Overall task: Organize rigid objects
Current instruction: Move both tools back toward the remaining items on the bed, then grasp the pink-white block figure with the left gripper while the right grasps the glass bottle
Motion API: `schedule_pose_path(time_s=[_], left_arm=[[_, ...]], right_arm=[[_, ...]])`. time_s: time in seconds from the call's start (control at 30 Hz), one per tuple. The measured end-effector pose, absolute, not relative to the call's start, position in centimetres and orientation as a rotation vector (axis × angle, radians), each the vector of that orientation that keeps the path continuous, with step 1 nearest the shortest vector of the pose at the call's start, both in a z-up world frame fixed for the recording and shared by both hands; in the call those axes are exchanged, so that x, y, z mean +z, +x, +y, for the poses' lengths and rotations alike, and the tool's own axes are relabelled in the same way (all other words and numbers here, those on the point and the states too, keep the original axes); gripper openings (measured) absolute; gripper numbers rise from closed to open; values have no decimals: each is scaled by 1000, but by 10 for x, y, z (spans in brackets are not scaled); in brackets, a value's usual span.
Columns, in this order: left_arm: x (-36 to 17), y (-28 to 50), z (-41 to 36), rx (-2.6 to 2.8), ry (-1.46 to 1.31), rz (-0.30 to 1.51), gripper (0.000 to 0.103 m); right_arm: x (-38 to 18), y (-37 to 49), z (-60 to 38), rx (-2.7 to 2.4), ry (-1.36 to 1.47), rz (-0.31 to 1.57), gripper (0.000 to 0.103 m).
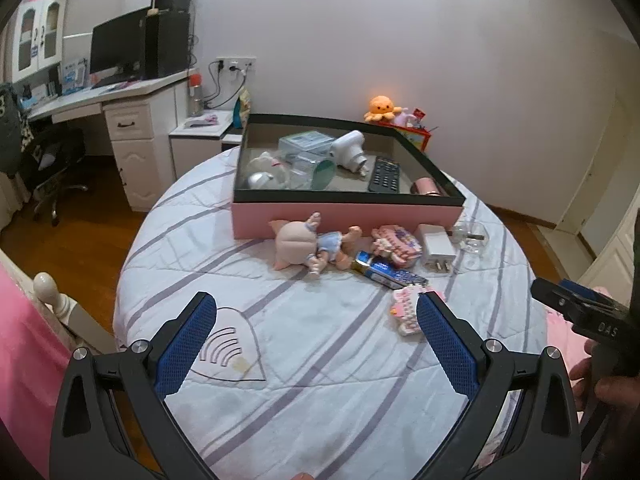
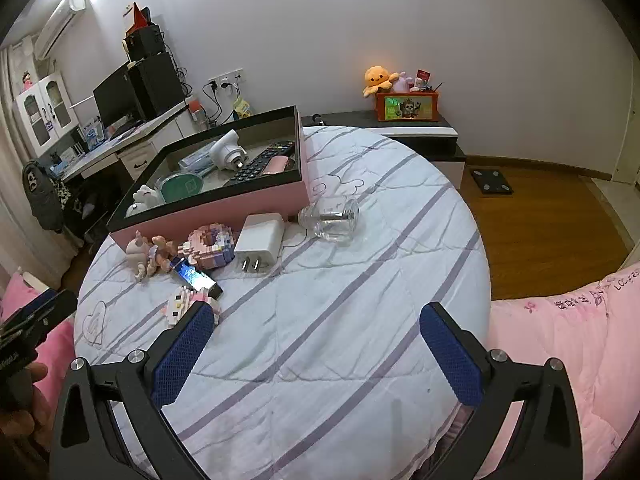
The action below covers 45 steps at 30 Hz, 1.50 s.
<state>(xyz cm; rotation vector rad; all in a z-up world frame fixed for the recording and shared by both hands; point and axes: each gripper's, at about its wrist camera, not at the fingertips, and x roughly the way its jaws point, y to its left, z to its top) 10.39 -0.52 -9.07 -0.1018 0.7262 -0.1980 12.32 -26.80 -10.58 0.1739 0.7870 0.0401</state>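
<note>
Two handheld grippers, black frames with blue pads

Each gripper's fingers (image 1: 186, 344) are faced with blue mesh-textured pads; silver screws are set into the black frames, and white lettering is seen on one body.

Ahead of my open fingers I see a doll (image 1: 310, 246), blue tube (image 1: 386, 271), white charger (image 1: 437, 247), clear jar (image 2: 332, 218) and block toys (image 1: 408, 312) lying before the pink box (image 1: 344, 222).
</note>
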Motion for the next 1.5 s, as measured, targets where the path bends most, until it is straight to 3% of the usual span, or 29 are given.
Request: schedule_pose_path(time_s=[0.87, 1.0, 1.07, 1.13, 1.3, 1.4, 1.47, 1.5], left_arm=[[-153, 156, -110, -204, -41, 908, 101], [-162, 164, -114, -188, -24, 916, 92], [-161, 167, -114, -197, -15, 906, 73], [-160, 170, -113, -206, 0, 902, 63], [-160, 171, -115, -221, 14, 897, 63], [-160, 171, -113, -231, 11, 897, 63], [-160, 172, -112, -239, 6, 895, 63], [-159, 172, -111, -242, 2, 894, 63]], right_arm=[[-145, 208, -299, 81, 185, 885, 103], [-152, 227, -299, 79, 170, 898, 103], [-156, 234, -296, 72, 145, 905, 103], [-160, 244, -294, 64, 128, 911, 103], [-167, 262, -285, 48, 54, 925, 103], [-168, 267, -275, 50, -14, 926, 93], [-165, 264, -270, 76, -34, 914, 71], [-163, 260, -267, 92, -39, 907, 67]])
